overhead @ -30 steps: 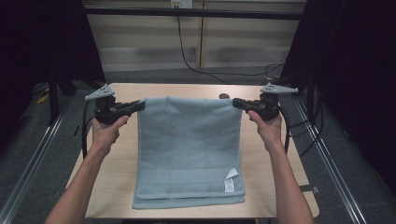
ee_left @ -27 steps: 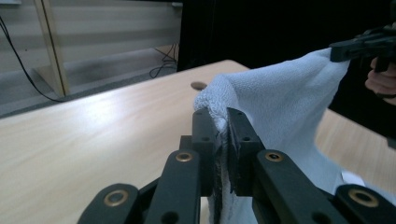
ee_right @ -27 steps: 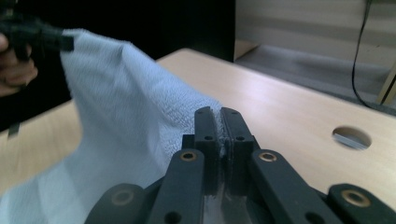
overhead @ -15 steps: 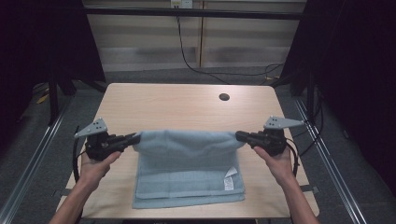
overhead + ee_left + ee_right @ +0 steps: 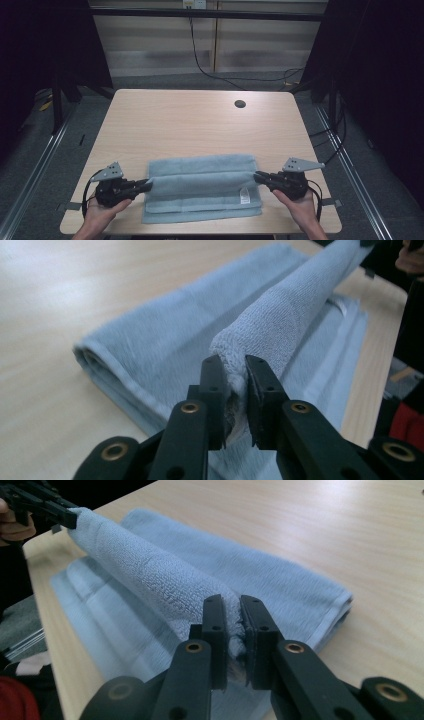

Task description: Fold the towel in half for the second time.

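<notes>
Towel (image 5: 202,187), lt blue, folded on table (image 5: 200,125), near edge. L gripper (image 5: 146,185): jaws clamped on L corner. R gripper (image 5: 259,176): clamped on R corner; edge taut betw both.

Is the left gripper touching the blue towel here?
Touching. In the left gripper view, the left gripper has both jaws clamped on a bunched corner of the blue towel, terry cloth pinched between them with no gap.
</notes>
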`<state>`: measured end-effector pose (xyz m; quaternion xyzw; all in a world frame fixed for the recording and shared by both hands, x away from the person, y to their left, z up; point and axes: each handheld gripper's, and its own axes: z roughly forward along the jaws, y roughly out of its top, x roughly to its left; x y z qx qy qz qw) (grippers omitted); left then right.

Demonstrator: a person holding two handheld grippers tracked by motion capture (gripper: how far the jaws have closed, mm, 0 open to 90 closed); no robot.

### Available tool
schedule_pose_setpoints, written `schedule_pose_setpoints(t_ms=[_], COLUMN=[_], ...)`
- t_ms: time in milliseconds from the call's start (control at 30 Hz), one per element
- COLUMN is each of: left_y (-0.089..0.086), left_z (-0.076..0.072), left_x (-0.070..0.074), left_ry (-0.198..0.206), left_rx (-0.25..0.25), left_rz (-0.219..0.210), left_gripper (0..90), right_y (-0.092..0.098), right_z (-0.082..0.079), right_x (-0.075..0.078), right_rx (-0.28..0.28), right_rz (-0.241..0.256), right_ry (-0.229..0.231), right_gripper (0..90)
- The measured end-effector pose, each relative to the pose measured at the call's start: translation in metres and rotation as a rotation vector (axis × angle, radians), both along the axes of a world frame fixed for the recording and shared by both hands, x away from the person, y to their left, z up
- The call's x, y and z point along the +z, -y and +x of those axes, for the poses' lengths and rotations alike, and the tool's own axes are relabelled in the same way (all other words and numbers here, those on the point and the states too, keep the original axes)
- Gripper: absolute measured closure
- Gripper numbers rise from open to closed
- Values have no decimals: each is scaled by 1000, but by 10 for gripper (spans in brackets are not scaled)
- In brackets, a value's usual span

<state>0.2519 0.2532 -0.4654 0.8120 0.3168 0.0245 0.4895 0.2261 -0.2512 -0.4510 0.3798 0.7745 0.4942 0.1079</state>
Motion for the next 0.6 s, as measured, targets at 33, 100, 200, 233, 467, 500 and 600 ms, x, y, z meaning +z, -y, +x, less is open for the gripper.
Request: schedule_pose_setpoints(t_ms=[33, 100, 200, 233, 467, 500, 600], left_y=[-1, -3, -8, -11, -16, -18, -18], left_z=[-3, -15, -24, -23, 24, 33, 44], left_x=[0, 2, 8, 9, -2, -5, -8], left_ry=[-6, -18, 2, 3, 11, -2, -29], left_rx=[1, -18, -11, -3, 101, 120, 150], left_rz=[-5, -45, -78, -91, -23, -17, -16], left_gripper=[781, 767, 717, 682, 507, 470, 384], right_y=[0, 1, 5, 6, 15, 15, 15], right_z=[-3, -10, -19, -21, -7, -3, 7], right_x=[-2, -5, -5, -4, 1, 1, 1], right_rx=[-8, -2, -2, -8, -56, -56, -86], right_rz=[-7, -3, -3, 14, 22, 18, 21], right_ry=[-6, -17, -2, 8, 16, 12, 2], right_gripper=[793, 771, 706, 706, 627, 598, 463])
